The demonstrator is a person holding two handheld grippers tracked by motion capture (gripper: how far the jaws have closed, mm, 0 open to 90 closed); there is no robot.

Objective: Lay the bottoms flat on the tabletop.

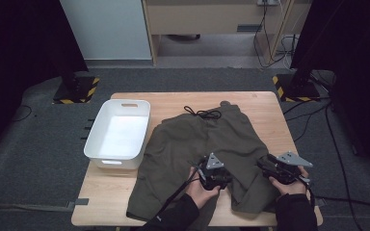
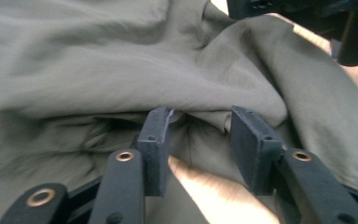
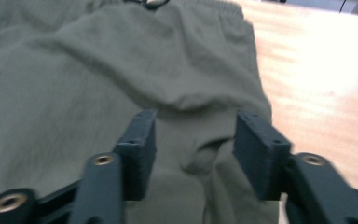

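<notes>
Apparently both grippers (image 1: 212,174) (image 1: 278,169) stand open over shorts (image 1: 197,139).

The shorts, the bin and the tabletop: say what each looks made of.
Shorts: soft matte woven cloth, olive; it creases and folds, likely cotton or a blend.
Bin: white moulded plastic, smooth with a slight sheen and cut-out handles.
Tabletop: pale wood or wood-look laminate, showing grain.
</notes>
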